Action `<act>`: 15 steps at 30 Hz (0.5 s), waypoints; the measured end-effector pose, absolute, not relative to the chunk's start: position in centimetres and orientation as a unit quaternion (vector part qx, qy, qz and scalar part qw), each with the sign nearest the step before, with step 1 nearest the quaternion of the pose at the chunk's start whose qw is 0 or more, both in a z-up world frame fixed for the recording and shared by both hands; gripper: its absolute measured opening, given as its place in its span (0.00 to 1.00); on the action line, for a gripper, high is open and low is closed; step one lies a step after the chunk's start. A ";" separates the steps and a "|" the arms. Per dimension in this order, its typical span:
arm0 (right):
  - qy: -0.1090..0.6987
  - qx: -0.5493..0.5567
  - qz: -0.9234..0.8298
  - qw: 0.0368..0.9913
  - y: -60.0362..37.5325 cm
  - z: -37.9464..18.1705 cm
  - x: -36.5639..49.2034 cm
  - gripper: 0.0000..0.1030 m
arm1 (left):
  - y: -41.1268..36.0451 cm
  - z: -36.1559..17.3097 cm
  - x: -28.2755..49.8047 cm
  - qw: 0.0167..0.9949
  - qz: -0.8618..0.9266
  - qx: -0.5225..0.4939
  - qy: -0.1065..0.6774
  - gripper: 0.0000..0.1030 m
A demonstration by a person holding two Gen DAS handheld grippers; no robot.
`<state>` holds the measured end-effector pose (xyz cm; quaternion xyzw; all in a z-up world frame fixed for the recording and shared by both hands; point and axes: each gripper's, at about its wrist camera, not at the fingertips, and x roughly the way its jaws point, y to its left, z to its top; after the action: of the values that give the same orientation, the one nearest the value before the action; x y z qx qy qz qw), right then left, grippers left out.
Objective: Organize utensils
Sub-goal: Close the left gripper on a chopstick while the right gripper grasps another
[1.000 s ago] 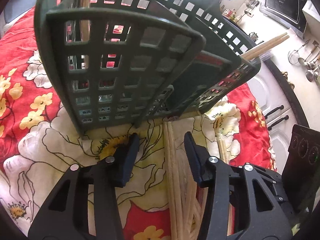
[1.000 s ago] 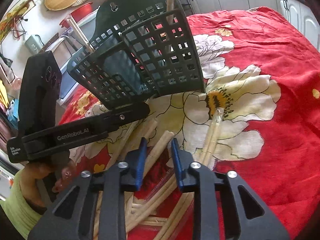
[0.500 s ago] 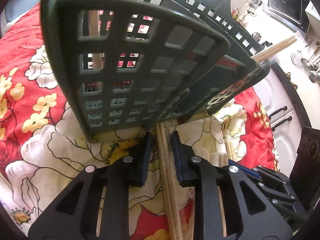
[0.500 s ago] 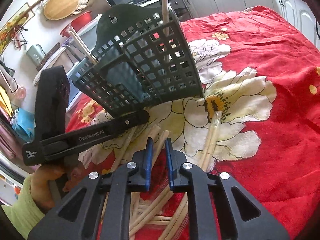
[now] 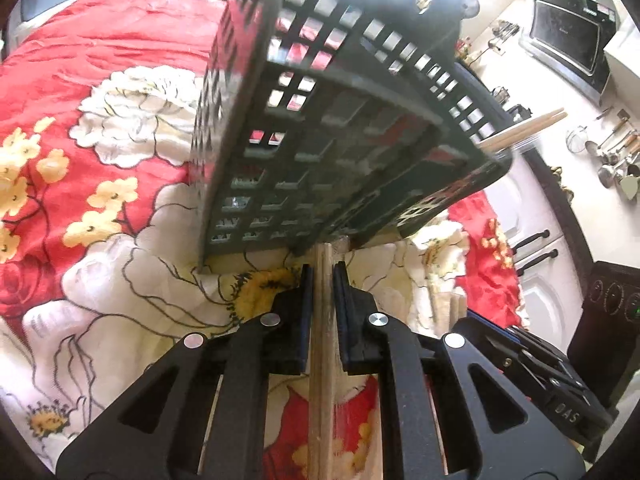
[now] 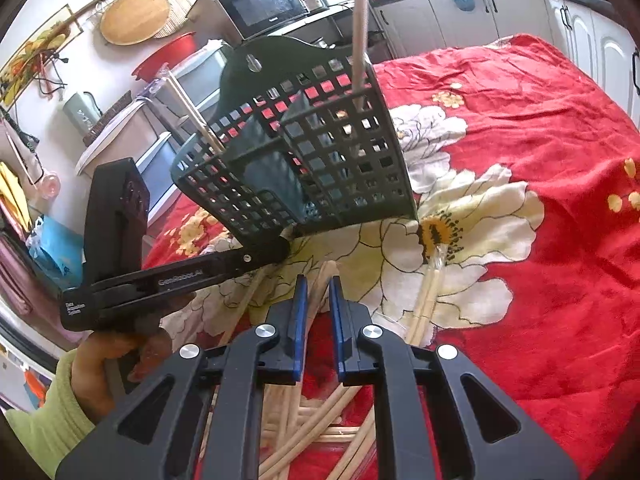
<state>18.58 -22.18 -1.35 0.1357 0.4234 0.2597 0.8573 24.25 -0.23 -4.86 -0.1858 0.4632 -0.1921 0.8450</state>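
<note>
A dark green lattice utensil basket (image 5: 320, 140) (image 6: 320, 168) lies tilted on the red floral cloth, and a few chopsticks (image 6: 360, 20) poke out of it. The jaws of my left gripper (image 5: 323, 268) are closing, and their pads press on a pair of wooden chopsticks (image 5: 322, 360) whose tips reach the basket's lower edge. In the right wrist view a hand holds the left gripper (image 6: 286, 244) against the basket's base. My right gripper (image 6: 319, 280) is nearly shut, with pale chopsticks (image 6: 320, 296) pinched between its blue pads just in front of the basket.
Several loose chopsticks (image 6: 320, 432) lie piled under the right gripper, and a wrapped pair (image 6: 430, 292) lies to its right. The red floral cloth (image 6: 540, 120) covers the table. A microwave (image 6: 264, 4), white cabinets and hanging ladles (image 5: 616, 156) stand beyond its edge.
Both grippers' jaws have closed in onto chopsticks. The left gripper has come closer to the basket's lower edge, and the right gripper has risen slightly.
</note>
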 end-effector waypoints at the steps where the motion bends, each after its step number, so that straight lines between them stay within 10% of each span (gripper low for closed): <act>1: 0.421 0.135 0.261 0.858 -22.1 -1.1 18.5 0.11 | 0.0 -4.4 24.0 0.848 -0.193 -0.187 0.457 0.07; 15: 0.380 0.121 0.283 0.873 -21.1 2.4 17.1 0.08 | 2.0 0.8 20.5 0.879 -0.200 -0.203 0.383 0.07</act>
<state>17.10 -21.10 2.36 0.1206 0.3798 0.2827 0.8725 20.52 1.98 0.81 -0.2027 0.3831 -0.1997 0.8788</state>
